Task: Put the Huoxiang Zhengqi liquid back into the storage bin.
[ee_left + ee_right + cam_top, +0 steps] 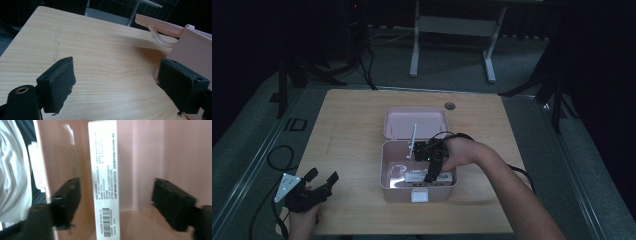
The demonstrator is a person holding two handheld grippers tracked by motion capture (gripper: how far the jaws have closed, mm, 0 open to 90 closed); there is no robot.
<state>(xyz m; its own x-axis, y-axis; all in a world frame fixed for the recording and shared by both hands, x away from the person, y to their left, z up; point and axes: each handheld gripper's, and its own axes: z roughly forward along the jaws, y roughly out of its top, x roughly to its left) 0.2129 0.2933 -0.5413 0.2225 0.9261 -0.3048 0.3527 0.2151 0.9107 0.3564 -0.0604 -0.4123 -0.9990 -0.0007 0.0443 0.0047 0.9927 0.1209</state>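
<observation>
Dim lab or studio: lone wooden table (362, 125), tripod legs (294, 75), floor cables (367, 65), white desk frame (452, 35).

Your box (418, 150) is pale pink. The carton (106, 177) inside is white with black print and a barcode. The table (352, 130) is light wood grain.

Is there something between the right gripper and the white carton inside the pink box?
Nothing visible. The right gripper is open inside the pink box, and the white carton stands directly between its jaws with free space on both sides. The lid is folded back, out of the way.
</observation>
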